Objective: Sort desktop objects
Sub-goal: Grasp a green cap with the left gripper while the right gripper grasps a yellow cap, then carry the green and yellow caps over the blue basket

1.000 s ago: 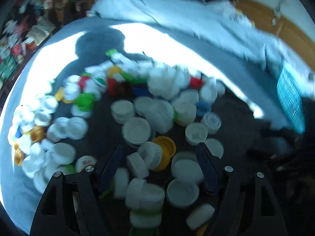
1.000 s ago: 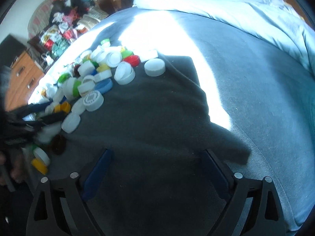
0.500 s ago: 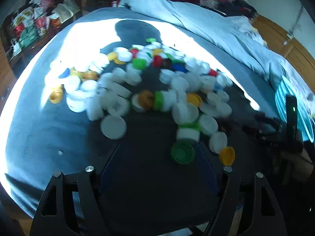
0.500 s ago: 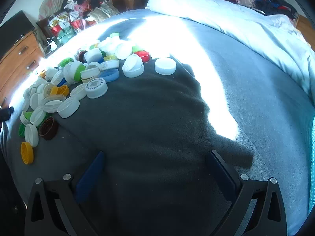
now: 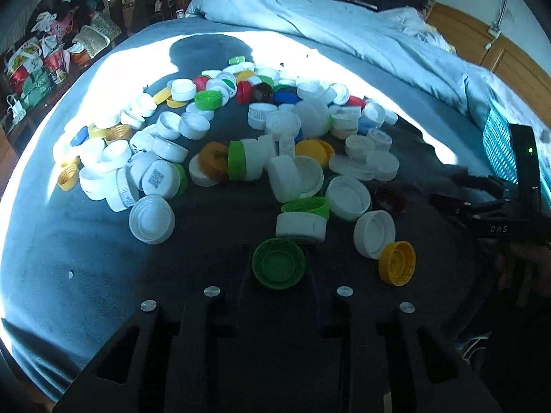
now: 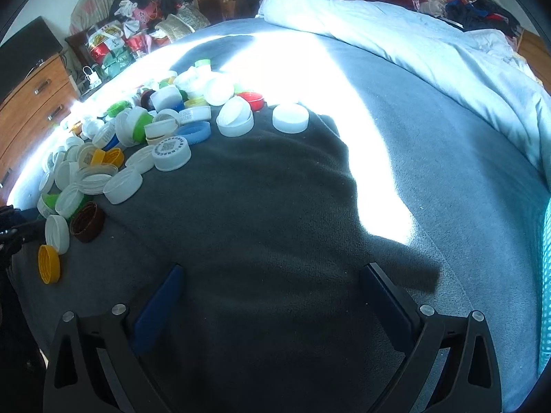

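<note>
My left hand-held gripper (image 5: 278,272) has just closed onto the green cap (image 5: 278,267) at the pile's six o'clock edge, easiest to isolate; right hand-held gripper (image 6: 272,296) waits wide apart, empty

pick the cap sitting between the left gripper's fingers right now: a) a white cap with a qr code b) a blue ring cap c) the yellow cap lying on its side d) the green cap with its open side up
d: in the left wrist view the green cap lies hollow side up between the fingers of the left gripper, while the yellow cap lies off to the right of them.
</note>
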A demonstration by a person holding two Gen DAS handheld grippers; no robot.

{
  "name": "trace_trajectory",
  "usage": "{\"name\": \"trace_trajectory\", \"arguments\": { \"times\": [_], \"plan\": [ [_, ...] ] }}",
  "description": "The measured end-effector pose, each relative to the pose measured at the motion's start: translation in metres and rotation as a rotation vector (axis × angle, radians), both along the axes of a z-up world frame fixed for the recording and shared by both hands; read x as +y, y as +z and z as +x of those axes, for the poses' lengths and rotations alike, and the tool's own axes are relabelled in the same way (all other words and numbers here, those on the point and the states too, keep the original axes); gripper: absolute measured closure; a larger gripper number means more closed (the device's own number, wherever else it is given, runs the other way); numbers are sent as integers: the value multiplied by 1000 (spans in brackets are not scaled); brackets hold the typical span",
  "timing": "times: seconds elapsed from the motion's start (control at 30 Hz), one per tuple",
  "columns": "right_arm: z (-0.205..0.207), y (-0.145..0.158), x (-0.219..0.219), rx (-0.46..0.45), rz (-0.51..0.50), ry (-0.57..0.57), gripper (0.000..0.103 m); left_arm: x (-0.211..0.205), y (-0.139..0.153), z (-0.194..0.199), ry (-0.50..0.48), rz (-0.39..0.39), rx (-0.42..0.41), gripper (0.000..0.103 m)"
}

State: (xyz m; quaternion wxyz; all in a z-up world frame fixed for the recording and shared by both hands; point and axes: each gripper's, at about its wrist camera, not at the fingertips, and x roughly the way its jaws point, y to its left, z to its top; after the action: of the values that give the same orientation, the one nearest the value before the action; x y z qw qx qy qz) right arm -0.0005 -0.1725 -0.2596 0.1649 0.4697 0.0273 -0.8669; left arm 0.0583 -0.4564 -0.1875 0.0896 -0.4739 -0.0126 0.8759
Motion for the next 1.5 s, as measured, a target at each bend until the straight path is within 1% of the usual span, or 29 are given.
{"name": "trace_trajectory", "arguments": {
  "times": [0.07,0.1,0.2,0.3,0.37,0.43,0.53,0.6,0.7,0.8,0.83,0.87,0.9,0.93,0.97,1.1,1.23,1.37,1.5],
  "plan": [
    [7,14,-1,12,-74,28,29,-4,6,3,18,10,23,78],
    [14,22,-5,29,-98,52,31,-8,8,5,38,11,35,78],
    [42,39,-31,63,-162,116,31,-19,10,6,96,18,55,78],
    [74,42,-58,70,-221,148,31,-28,9,4,132,24,56,78],
    [87,41,-80,81,-186,211,31,-29,10,5,133,28,67,78],
    [90,43,-98,94,-165,260,31,-28,11,5,120,31,77,78],
    [87,42,-110,96,-165,226,31,-30,11,6,120,39,76,78],
    [84,39,-117,101,-145,207,31,-34,11,7,129,54,75,78],
    [80,33,-125,88,-113,216,31,-37,10,6,134,69,68,78],
    [75,27,-131,84,-66,222,31,-36,7,5,132,63,59,78],
    [73,26,-132,84,-57,223,33,-36,6,4,131,61,56,78],
    [71,25,-132,84,-43,224,41,-34,6,3,130,54,54,78],
    [70,25,-133,81,-36,226,47,-33,5,3,127,49,53,78],
    [69,26,-132,81,-25,227,61,-32,5,3,126,40,52,78],
    [69,28,-131,82,-17,230,71,-30,4,3,127,28,49,78],
    [72,39,-126,92,-35,233,71,-28,5,2,137,-8,47,78],
    [78,56,-117,128,-43,220,71,-23,8,0,153,-82,53,78],
    [77,78,-99,171,-54,181,71,-15,12,-3,162,-143,50,78],
    [74,102,-76,222,-53,134,71,-4,25,-7,155,-161,65,78]
  ]
}}
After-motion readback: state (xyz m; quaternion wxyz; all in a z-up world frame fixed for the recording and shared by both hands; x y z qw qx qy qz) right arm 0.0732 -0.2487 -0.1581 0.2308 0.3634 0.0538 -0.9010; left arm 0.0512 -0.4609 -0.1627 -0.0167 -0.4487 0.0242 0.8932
